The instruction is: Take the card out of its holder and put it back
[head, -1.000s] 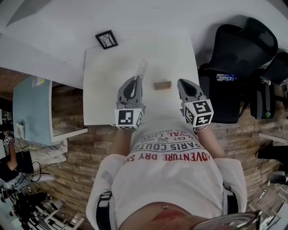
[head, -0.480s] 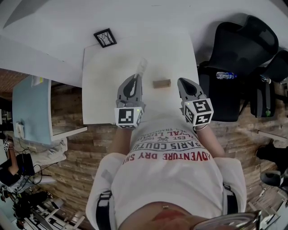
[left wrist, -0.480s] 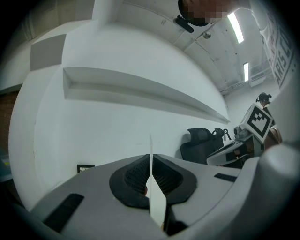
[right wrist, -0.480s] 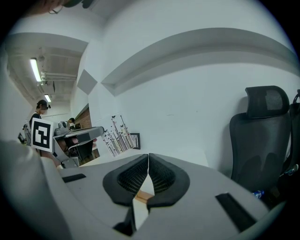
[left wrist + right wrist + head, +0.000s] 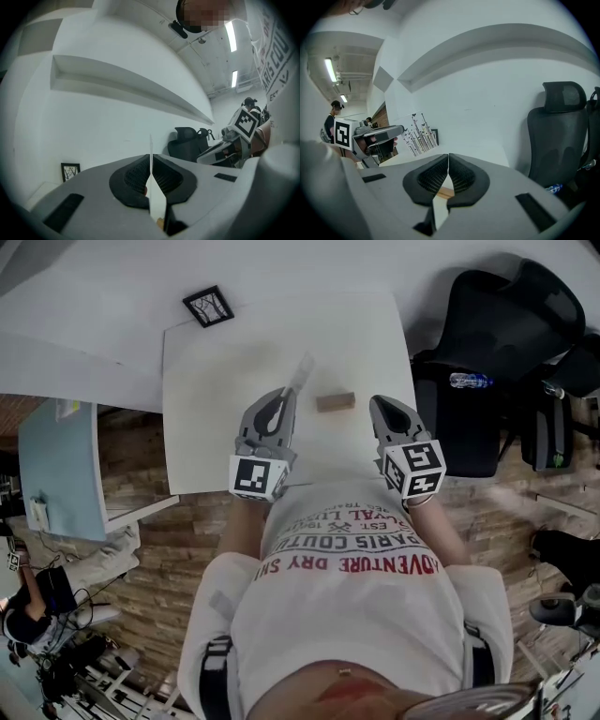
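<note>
A white counter point(image 5: 216, 409) fills the upper middle of the head view. A small black framed picture point(image 5: 208, 306) lies just off its upper-left corner. At the right edge of the frame stands a black office chair point(image 5: 497, 324), with a water bottle point(image 5: 469, 381) lying on its seat close to the counter's right side. At the left a pale blue panel point(image 5: 61, 465) stands over the brick-patterned floor point(image 5: 141, 549).

The wooden holder point(image 5: 335, 401) lies flat on the counter in the middle of the frame, between the tips of the two grippers and touching neither. No card stands in it.

The left gripper point(image 5: 287, 390) reaches over the counter just left of the holder. In the left gripper view its jaws are pressed together on the card point(image 5: 302, 371), which runs edge-on as a thin white line up from between the dark pads. In the head view the card sticks out beyond the tips toward the upper right, tilted, its far end above and to the left of the holder. In the right gripper view the card's printed face, with thin dark stems and small butterflies, shows at centre left and covers part of the framed picture behind it.

The right gripper point(image 5: 380, 411) sits at the lower right of the holder, near it but apart. Its jaws are closed tip to tip with nothing between them; in its own view a strip of the holder shows through the gap below the pads.
</note>
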